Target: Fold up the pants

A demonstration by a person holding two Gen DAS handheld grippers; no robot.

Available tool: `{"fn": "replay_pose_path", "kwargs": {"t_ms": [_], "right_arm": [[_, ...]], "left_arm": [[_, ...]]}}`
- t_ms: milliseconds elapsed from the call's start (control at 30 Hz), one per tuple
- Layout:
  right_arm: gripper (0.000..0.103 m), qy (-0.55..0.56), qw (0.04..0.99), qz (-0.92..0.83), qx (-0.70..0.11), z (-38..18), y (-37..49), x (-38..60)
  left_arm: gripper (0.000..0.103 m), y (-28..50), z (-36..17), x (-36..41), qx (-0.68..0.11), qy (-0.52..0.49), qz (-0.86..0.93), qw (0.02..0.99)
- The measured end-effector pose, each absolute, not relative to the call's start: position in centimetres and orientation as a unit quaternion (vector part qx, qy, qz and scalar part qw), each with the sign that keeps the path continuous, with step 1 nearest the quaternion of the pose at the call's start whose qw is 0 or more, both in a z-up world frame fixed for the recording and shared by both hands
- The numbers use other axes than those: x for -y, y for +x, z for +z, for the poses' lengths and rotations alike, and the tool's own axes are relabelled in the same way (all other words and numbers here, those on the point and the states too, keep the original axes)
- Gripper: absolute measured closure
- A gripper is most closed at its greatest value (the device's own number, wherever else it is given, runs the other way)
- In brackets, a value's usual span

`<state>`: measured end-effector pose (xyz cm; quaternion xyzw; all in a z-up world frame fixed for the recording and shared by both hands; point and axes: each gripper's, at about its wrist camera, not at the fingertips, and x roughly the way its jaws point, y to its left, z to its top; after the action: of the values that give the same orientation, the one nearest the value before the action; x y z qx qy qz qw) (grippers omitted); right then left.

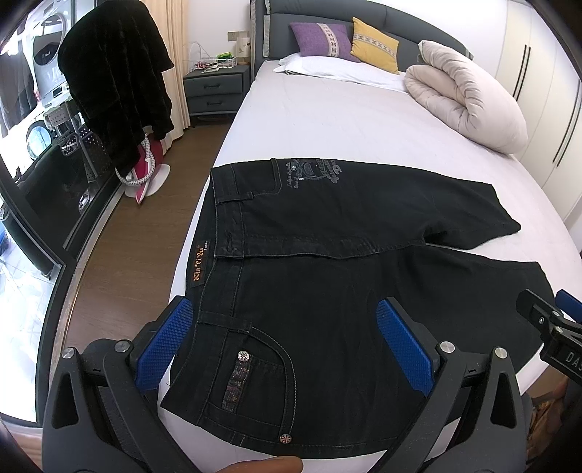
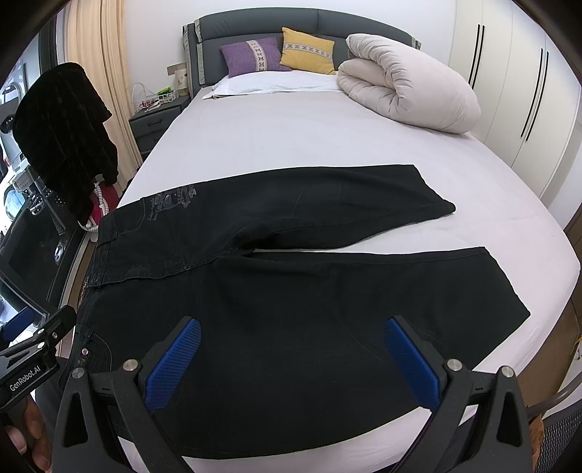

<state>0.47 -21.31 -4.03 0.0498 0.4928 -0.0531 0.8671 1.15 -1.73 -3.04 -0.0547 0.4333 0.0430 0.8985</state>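
— Both grippers first: how do they stand?
— Left gripper (image 1: 287,345) is spread wide, its blue pads (image 1: 163,342) apart with nothing between them. It hovers above the waistband end of the black jeans (image 1: 327,262), over the front pocket with its metal rivets (image 1: 243,356).
— And the other?
— Right gripper (image 2: 291,360) is likewise released, blue fingers (image 2: 411,364) splayed, holding nothing, above the near leg of the jeans (image 2: 309,309).
— Where do the jeans lie?
— Flat on the bed (image 2: 291,138), across its near end. The waist is toward the bed's left edge, the two legs run rightward and part at the crotch. A grey printed design (image 1: 309,171) shows on the far hip.
— What else is on the bed?
— A rolled beige duvet (image 2: 407,83) at the far right, and a purple pillow (image 2: 254,54) beside a yellow pillow (image 2: 309,49) against the headboard (image 2: 254,25).
— Off the bed?
— A dark garment (image 1: 116,80) hangs at the left, near a grey nightstand (image 1: 214,87).
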Motion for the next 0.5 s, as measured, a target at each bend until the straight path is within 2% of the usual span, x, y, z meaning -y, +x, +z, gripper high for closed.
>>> {"fn": "replay_pose_path", "kwargs": {"t_ms": [500], "right_arm": [[0.0, 0.049, 0.867, -0.053, -0.494, -4.05, 0.42, 21.31]], "left_arm": [[0.0, 1.28, -2.99, 1.8, -0.434, -0.054, 0.043, 0.898]]}}
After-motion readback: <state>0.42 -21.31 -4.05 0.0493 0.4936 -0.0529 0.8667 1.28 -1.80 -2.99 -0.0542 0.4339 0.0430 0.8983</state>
